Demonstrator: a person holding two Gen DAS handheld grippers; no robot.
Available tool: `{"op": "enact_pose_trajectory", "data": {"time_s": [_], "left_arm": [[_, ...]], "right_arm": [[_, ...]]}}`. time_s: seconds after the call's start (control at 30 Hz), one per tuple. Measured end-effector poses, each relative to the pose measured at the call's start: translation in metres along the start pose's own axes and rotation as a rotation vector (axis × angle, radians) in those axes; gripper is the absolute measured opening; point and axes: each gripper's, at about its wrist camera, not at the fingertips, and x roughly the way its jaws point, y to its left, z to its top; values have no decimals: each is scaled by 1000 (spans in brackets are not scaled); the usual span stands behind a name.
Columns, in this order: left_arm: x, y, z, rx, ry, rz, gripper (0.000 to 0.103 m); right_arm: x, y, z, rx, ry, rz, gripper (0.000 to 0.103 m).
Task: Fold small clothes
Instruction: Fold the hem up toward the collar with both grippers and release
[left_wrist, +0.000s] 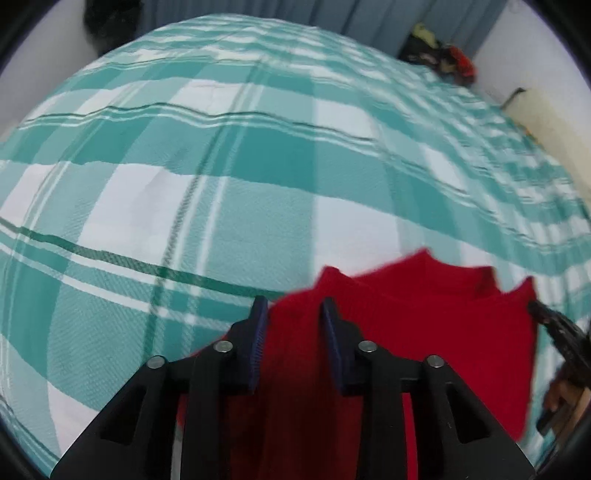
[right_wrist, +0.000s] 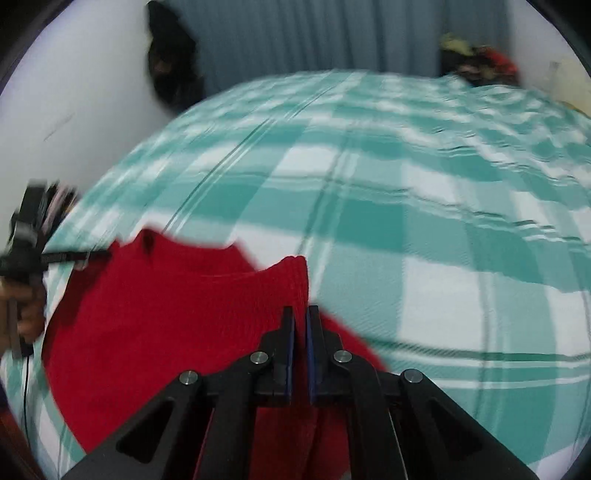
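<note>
Black jaw linkages fill the near edge of each wrist view. Red knit is seen between the parted jaws of the left gripper (left_wrist: 293, 314); whether the pads press it cannot be told. The right gripper (right_wrist: 300, 314) is almost fully closed, with a fold of the red garment (right_wrist: 155, 325) pinched at its near right edge. The garment is spread on the teal plaid bedspread (right_wrist: 424, 221), neckline toward the far side, its width running left to right between the two tools. Neither hand is judged nearer; each is at its own shoulder corner.
</note>
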Motion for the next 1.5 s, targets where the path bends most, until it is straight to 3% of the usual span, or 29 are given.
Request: {"op": "enact_pose_trajectory", "data": {"time_s": [0.1,0.17,0.2,0.23,0.3,0.37,0.47,0.5,0.53,0.57,0.6,0.67,0.77,0.87,0.97,1.03,1.1,1.13,1.2,1.27,1.3,1.33,1.4,1.43,1.5], "left_arm": [[3,-1,2,-11,20,21,43],[-14,0,1,-26,9,24,50],[-29,1,-1,-17,-21,19,51],[-43,2,-4,-3,-53,20,52],[-79,1,-22,30,-131,8,54],[-106,-6,-49,67,-164,-77,54],[-109,-24,-93,143,-111,-197,54],[-98,-33,-111,197,-64,-174,53],[-86,-38,-121,234,-25,-128,53],[-70,-39,-137,258,23,-47,51],[-65,-34,-146,252,35,-21,49],[-78,-22,-154,204,2,-25,50],[-103,-9,-157,106,-19,-31,66],[-122,1,-168,44,-74,-32,77],[-118,11,-178,-3,-74,20,79],[-110,16,-187,-23,-58,103,79],[-107,28,-198,-39,-30,222,79],[-114,32,-203,-56,-41,214,79],[-127,39,-209,-86,-64,170,84],[-134,47,-217,-106,-91,147,90],[-131,50,-221,-110,-91,144,91],[-124,52,-225,-112,-82,148,91],[-115,51,-235,-77,-102,157,98],[-112,48,-240,-46,-124,162,99],[-109,45,-244,-21,-140,176,102]], "right_arm": [[40,-10,-12,46,166,-40,18],[34,-7,-13,25,142,-74,34],[24,-6,-11,19,122,-87,55],[8,-5,-10,22,81,-89,62],[-34,3,-11,-2,-18,-79,62],[-69,18,-21,-50,-55,12,58],[-93,48,-54,-115,-12,234,47],[-91,59,-75,-153,35,263,40],[-86,65,-94,-180,85,241,30],[-75,66,-116,-192,161,192,27],[-57,56,-145,-162,275,141,24],[-74,40,-163,-81,202,165,23],[-103,35,-166,-63,192,95,23],[-130,39,-161,-67,114,85,24],[-137,41,-157,-64,67,102,27],[-121,35,-164,-8,89,110,35],[-87,26,-176,45,174,106,35],[-92,21,-179,64,149,111,36],[-113,18,-184,98,166,42,36],[-147,18,-194,122,99,54,54],[-160,19,-200,119,60,38,81],[-173,20,-209,117,14,2,97],[-189,14,-232,141,-65,-103,100],[-187,9,-243,172,-53,-141,100],[-168,-11,-272,281,54,-193,101]]}}
